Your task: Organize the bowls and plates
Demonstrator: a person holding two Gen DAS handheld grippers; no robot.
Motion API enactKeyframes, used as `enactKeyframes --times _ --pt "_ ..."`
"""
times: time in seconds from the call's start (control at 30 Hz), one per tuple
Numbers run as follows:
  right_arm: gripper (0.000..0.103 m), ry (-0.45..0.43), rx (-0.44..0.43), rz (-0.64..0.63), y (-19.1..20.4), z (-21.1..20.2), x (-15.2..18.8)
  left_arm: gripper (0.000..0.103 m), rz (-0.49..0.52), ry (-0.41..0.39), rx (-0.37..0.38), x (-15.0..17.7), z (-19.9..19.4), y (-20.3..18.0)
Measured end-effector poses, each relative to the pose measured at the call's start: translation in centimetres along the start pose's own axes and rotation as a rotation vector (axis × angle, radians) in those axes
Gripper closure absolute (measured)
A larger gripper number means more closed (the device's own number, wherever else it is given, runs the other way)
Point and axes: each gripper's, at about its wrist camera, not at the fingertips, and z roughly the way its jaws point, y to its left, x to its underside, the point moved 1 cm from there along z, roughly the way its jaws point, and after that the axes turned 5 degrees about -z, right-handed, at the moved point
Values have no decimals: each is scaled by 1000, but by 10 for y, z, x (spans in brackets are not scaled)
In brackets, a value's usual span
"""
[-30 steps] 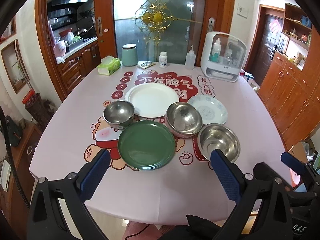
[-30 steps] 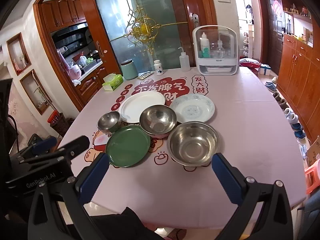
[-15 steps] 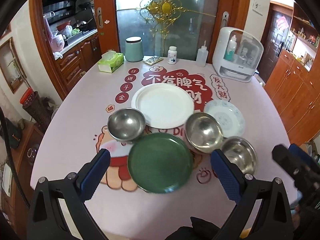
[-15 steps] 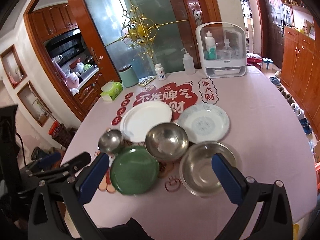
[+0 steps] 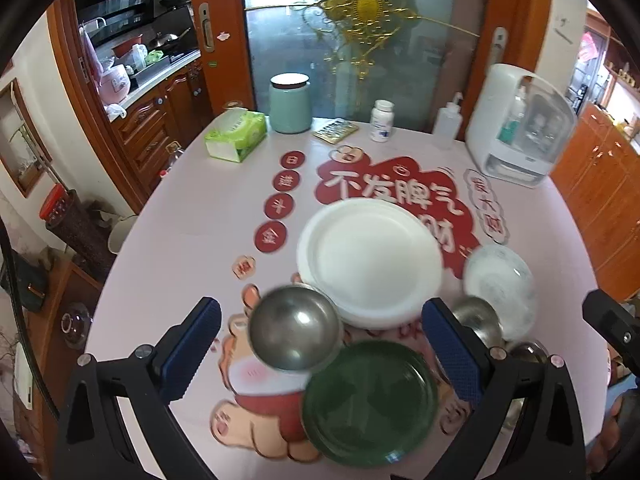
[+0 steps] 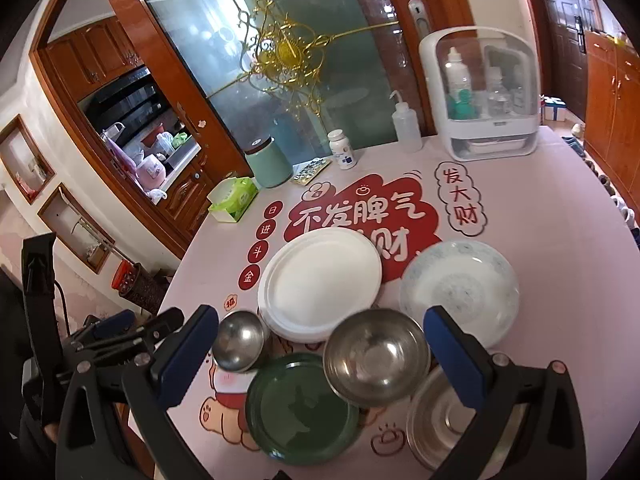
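On the pink table lie a large white plate (image 5: 370, 256) (image 6: 320, 280), a green plate (image 5: 370, 402) (image 6: 302, 406) and a patterned white plate (image 5: 500, 280) (image 6: 460, 286). A small steel bowl (image 5: 296, 334) (image 6: 239, 340) stands left of the green plate. A medium steel bowl (image 6: 376, 356) (image 5: 478, 318) and a large steel bowl (image 6: 444, 424) stand to its right. My left gripper (image 5: 320, 356) is open above the small bowl and green plate. My right gripper (image 6: 320, 360) is open above the green plate and medium bowl. Both are empty.
At the table's far edge stand a green tissue box (image 5: 236, 138), a teal canister (image 5: 290, 102), a pill bottle (image 5: 382, 120), a squeeze bottle (image 6: 406, 124) and a white sterilizer box (image 6: 482, 92). A blister pack (image 5: 335, 130) lies there. Wooden cabinets flank the table.
Both grippers have moved forward and lower over the table, so the dishes look larger and nearer. Nothing was picked up and no dish has moved.
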Motion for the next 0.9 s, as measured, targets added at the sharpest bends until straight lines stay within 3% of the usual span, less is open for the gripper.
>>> enactKeyframes --times 0.37,0.77,0.9 --pt "0 123 -33 51 -15 77 -22 3 27 42 -6 -62 72 22" --pt "1 252 -104 221 -41 146 -16 3 65 128 56 -69 145 31" --pt "8 300 -101 273 -48 166 -12 3 63 173 73 -67 169 33"
